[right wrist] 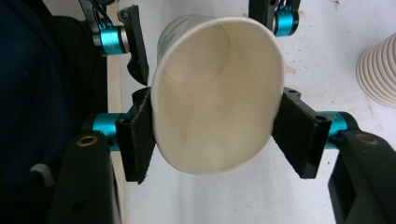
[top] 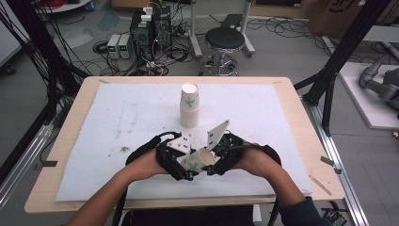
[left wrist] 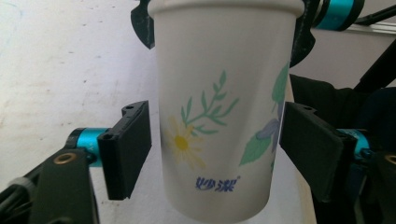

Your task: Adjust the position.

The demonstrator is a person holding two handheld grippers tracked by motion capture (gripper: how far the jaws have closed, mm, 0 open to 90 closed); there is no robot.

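A white paper cup (top: 200, 160) printed with flowers lies on its side between my two grippers near the table's front edge. My right gripper (top: 212, 162) is shut on it near the rim. In the right gripper view its pads (right wrist: 140, 140) squeeze the cup (right wrist: 215, 93) into an oval around the right gripper (right wrist: 217, 140). My left gripper (top: 186, 165) stands around the cup's lower half. In the left gripper view, the left gripper (left wrist: 215, 149) has its pads (left wrist: 128, 149) close beside the cup (left wrist: 219, 93), with a thin gap on the left side.
A tall stack of paper cups (top: 189, 106) stands upright at the middle of the white mat (top: 117, 117), beyond both grippers, and its ribbed rims (right wrist: 380, 70) show at the right gripper view's edge. The wooden table edge (top: 310, 141) frames the mat. A stool (top: 225, 40) stands behind the table.
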